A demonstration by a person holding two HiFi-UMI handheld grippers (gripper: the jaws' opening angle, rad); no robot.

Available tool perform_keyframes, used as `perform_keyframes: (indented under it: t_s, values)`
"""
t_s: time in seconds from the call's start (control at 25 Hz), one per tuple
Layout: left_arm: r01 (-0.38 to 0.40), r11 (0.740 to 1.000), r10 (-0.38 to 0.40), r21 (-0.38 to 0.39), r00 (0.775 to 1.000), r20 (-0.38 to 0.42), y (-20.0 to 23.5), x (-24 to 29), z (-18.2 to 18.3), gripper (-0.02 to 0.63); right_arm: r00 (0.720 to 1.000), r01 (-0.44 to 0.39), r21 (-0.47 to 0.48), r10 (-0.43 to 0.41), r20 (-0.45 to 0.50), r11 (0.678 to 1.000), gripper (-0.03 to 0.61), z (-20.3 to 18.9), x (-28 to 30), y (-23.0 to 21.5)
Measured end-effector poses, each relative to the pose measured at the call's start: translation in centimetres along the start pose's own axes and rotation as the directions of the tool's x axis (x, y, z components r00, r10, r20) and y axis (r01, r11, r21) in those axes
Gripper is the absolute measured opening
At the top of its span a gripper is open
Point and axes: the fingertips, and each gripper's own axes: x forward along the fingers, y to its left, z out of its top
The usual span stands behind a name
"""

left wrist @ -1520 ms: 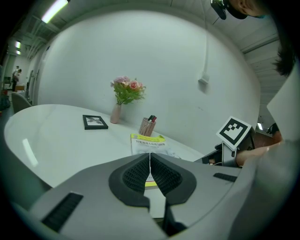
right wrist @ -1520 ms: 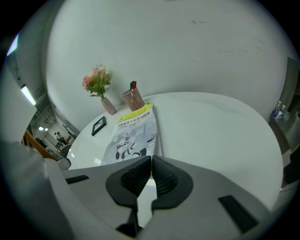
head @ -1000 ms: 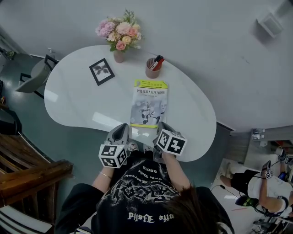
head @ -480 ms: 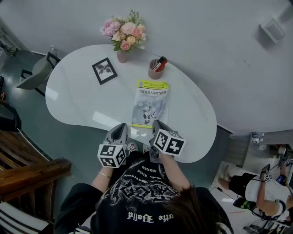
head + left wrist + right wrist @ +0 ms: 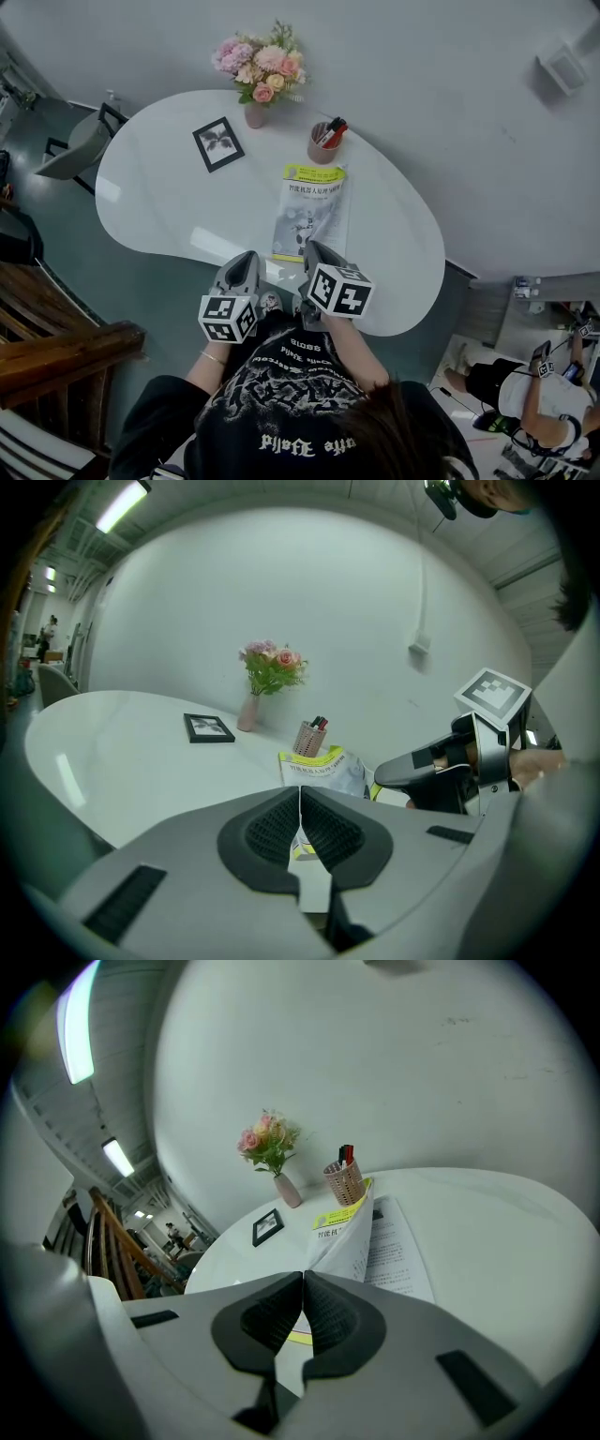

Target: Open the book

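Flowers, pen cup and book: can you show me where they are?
flowers [image 5: 262, 62], head view, on the pink blooms.
pen cup [image 5: 322, 150], head view, on its side wall.
book [image 5: 306, 208], head view, on its front cover.

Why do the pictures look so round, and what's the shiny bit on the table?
Head view: the wide lens bends the room; pale glare lies on the table near its front. Left gripper view: dark rounded corners, a ceiling light glowing white. Right gripper view: same rounding; the book looks sharp.

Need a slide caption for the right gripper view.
Right gripper shut on the book's cover, held raised above the printed page; flowers and pen cup behind.
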Motion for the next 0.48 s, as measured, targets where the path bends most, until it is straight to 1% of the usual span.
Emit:
perform_keyframes:
  t_s: [0.48]
  values:
    - [-0.049, 0.999, 0.049, -0.017, 0.999, 0.015, 1.7, -0.4, 0.5, 0.025, 0.996, -0.089, -0.062, 0.087, -0.032, 0.994, 0.031, 0.2, 1.5, 3.4]
